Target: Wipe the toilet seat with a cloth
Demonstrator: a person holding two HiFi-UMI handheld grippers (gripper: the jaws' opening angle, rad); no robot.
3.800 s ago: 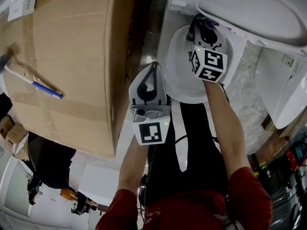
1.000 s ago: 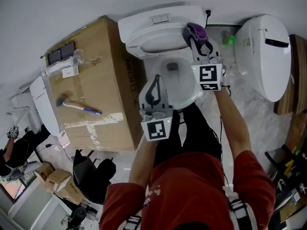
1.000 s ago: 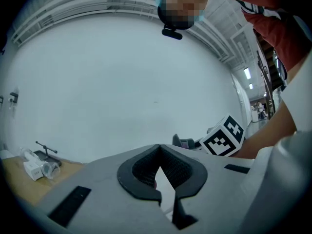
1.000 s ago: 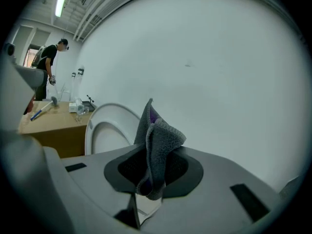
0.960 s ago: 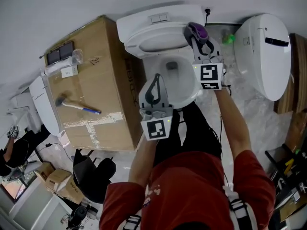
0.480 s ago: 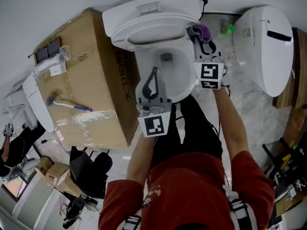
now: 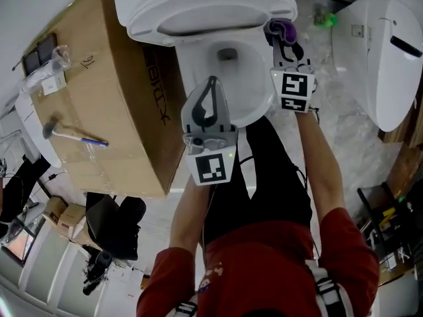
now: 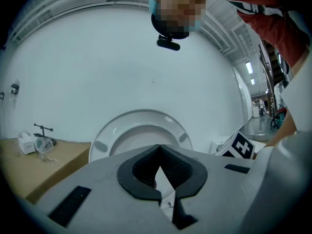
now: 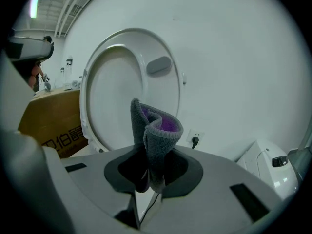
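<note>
Jaws on the right gripper are clamped on a folded cloth, grey outside and purple inside, which stands up out of them in a loose roll. Those of the left gripper are pressed together at the tips with nothing between them. In the head view the right gripper hangs beside the right rim of the white toilet bowl, the cloth at its far end and near the raised toilet seat. The left gripper sits over the near part of the bowl and points toward the seat. Both gripper views show the toilet seat tipped up against the white wall, its ring facing the person. A large cardboard box stands just left of the toilet with a hammer lying on its top. A second white toilet stands to the right, and a plug sits in a wall socket beyond the cloth.
</note>
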